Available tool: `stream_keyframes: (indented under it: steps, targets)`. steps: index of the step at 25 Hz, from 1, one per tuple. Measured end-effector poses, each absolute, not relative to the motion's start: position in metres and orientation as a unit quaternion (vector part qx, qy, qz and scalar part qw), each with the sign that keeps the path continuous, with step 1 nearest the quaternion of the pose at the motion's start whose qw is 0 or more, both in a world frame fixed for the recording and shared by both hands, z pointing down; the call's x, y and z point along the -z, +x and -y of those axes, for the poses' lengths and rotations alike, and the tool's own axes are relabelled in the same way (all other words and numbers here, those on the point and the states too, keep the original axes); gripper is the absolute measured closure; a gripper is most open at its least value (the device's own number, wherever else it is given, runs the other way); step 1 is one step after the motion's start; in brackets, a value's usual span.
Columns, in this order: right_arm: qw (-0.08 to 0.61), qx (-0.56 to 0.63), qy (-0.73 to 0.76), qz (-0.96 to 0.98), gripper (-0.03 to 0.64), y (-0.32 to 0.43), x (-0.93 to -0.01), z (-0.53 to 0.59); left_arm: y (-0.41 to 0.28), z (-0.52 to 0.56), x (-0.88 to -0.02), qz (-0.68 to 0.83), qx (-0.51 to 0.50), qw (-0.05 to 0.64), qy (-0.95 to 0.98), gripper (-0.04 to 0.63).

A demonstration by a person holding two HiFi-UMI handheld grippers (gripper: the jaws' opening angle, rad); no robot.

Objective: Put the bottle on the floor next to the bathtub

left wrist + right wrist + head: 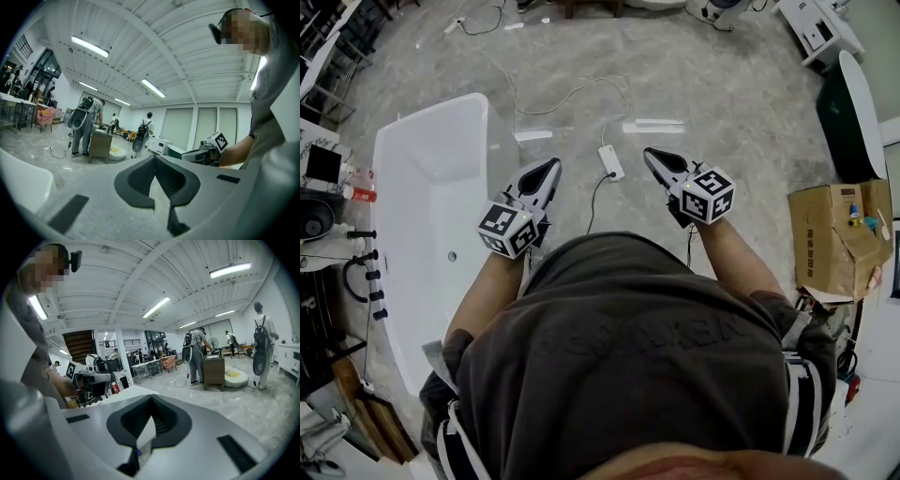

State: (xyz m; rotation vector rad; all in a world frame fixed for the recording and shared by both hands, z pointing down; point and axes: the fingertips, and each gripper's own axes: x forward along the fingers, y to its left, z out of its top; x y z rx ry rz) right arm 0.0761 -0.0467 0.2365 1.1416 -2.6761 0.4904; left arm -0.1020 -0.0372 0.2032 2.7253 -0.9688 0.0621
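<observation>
A white bathtub (431, 216) stands on the grey floor at the left. Beyond its left rim, two small bottles with red caps (358, 193) lie on a ledge, far from both grippers. In the right gripper view one shows as a small red bottle (114, 388) behind the left gripper. My left gripper (553, 165) hovers over the floor beside the tub's right rim, shut, with nothing between its jaws. At the same height to the right, my right gripper (648, 153) is also shut and empty. In each gripper view the jaws meet at the tip, left (154, 157) and right (151, 397).
A white power strip (611, 161) with its cable lies on the floor between the grippers. An open cardboard box (839, 239) stands at the right, a dark tub (844, 122) behind it. Black taps (370, 272) sit left of the bathtub. People (86, 124) stand far off.
</observation>
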Motion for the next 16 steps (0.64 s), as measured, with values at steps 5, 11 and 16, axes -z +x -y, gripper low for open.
stream_keyframes:
  steps: [5, 11, 16]
  targets:
    - [0.097, -0.163, 0.386, 0.903, 0.626, 0.0775, -0.2364, 0.0438, -0.1049, 0.0352, -0.2029, 0.335, -0.018, 0.125, 0.934, 0.591]
    - [0.100, -0.158, 0.385, 0.904, 0.627, 0.0763, -0.2352, 0.0410, -0.1071, 0.0329, -0.2027, 0.334, -0.019, 0.127, 0.934, 0.591]
    - [0.102, -0.158, 0.383, 0.904, 0.627, 0.0775, -0.2358, 0.0382, -0.1054, 0.0311, -0.2037, 0.332, -0.019, 0.130, 0.934, 0.591]
